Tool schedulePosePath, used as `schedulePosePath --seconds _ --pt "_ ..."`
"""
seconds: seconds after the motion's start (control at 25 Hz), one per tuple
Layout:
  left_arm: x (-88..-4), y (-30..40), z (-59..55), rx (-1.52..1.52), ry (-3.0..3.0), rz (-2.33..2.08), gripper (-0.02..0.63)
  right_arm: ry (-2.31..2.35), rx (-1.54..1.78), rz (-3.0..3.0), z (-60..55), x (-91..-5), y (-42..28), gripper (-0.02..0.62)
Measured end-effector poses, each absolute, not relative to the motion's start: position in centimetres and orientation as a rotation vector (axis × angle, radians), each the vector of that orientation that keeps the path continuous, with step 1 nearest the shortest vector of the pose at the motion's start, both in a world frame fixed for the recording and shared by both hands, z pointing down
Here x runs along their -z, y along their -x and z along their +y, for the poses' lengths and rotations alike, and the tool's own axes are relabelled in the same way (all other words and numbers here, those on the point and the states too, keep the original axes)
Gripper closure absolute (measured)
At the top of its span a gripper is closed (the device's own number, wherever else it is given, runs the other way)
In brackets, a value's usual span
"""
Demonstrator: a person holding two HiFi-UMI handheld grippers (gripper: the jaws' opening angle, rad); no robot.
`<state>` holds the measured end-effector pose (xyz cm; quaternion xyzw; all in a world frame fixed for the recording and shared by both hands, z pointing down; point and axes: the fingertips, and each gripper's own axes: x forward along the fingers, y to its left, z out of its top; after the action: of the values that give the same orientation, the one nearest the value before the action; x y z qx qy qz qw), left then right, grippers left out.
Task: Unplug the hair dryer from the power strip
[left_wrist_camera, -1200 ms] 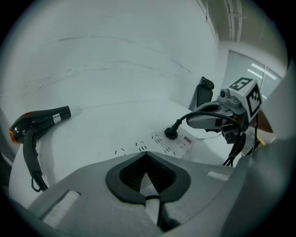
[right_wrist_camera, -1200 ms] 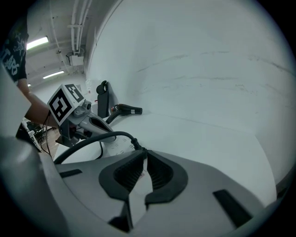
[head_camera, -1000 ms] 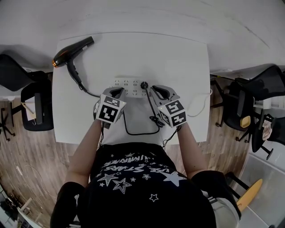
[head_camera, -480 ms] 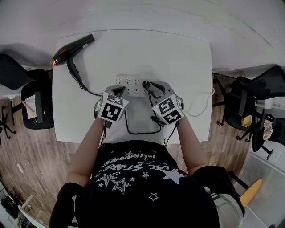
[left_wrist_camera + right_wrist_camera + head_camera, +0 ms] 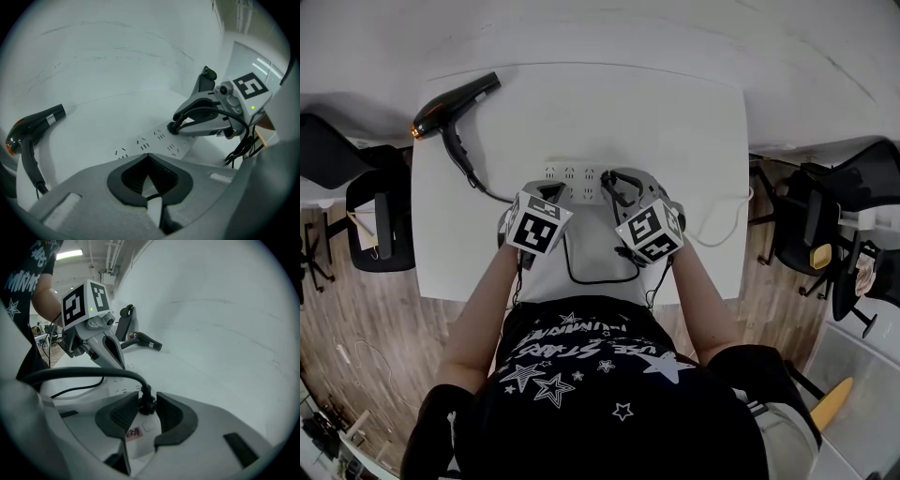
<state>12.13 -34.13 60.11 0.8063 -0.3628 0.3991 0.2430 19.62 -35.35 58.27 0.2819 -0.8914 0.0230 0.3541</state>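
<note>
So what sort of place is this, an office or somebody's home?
Most likely an office or lab workroom, not a home: a plain white table with black office chairs on either side of it, and a strip light on the ceiling overhead.

Black hair dryer is plugged into power strip.

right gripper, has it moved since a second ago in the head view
Yes. The right gripper has shifted left along the power strip; its opening jaws now flank the plug.
</note>
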Motion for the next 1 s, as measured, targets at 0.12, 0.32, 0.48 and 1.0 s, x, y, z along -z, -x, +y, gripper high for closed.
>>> schedulePosePath --seconds 0.12,0.32,0.48,1.0 --pt "-60.0 -12.2 -34.1 -1.106 -2.198 -0.986 0.598 -0.723 -0.04 -2.29 -35.6 -58.2 -19.3 0.496" --pt "-60.1 -12.1 -34.0 -1.109 -2.189 -0.993 0.598 -0.729 -0.122 -2.298 -35.6 -58.5 -19.2 0.515" --pt "-60.1 -12.1 -34.4 -1.081 -2.195 -0.997 0.598 -0.761 -0.328 -2.361 -36.1 -58.7 -19.4 0.515" --pt "-60.1 -12.1 -34.0 -1.167 -2.151 -1.032 0.598 -0.799 -0.326 -2.339 -36.1 -58.5 -19.5 0.523"
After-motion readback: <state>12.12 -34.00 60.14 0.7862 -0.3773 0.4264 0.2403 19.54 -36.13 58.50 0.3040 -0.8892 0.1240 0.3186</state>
